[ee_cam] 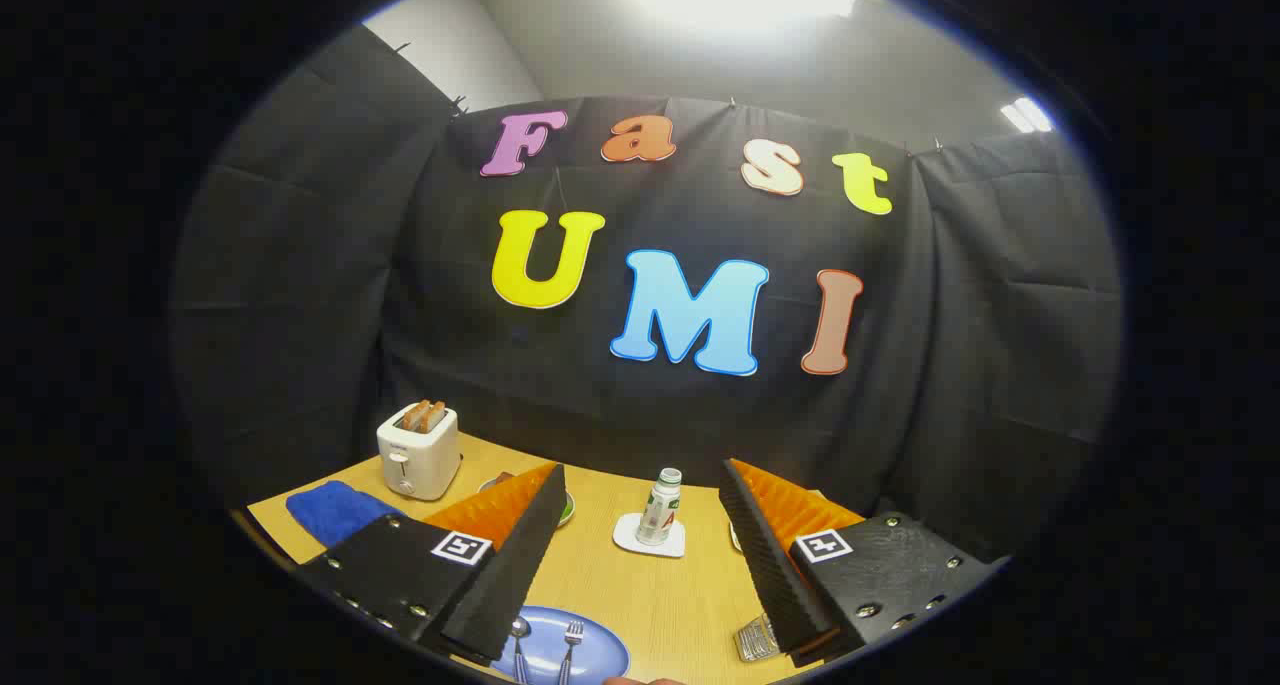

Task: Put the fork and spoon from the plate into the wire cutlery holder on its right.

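A blue plate (590, 647) lies on the wooden table, low between my fingers and nearer the left one. On it a spoon (519, 633) and a fork (571, 637) lie side by side, handles toward me. The wire cutlery holder (755, 638) stands to the plate's right, partly hidden behind my right finger. My gripper (645, 485) is held above the table, open wide, with nothing between its fingers.
A white toaster (418, 452) with bread slices stands at the back left, a blue cloth (335, 511) in front of it. A small bottle (659, 508) stands on a white coaster (649, 537) mid-table. A green dish (566, 508) peeks from behind my left finger.
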Demonstrator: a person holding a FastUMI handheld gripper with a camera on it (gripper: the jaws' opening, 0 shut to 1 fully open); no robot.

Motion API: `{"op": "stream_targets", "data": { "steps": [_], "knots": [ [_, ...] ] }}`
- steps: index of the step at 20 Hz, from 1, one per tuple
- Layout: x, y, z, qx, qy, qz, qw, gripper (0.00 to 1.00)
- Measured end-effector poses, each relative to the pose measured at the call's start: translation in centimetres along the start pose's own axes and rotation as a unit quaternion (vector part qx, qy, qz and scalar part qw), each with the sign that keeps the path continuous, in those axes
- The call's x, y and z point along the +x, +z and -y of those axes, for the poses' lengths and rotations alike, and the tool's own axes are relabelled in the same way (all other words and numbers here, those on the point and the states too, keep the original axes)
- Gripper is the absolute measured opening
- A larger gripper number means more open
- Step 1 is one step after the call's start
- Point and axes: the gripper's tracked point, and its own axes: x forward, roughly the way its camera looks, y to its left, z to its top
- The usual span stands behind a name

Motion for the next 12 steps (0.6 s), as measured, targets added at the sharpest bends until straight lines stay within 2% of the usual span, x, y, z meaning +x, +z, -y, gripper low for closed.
{"op": "stream_targets", "data": {
  "steps": [12],
  "knots": [
    [-0.15,0.50,-0.38,0.009,0.010,0.019,1.000,0.95]
  ]
}}
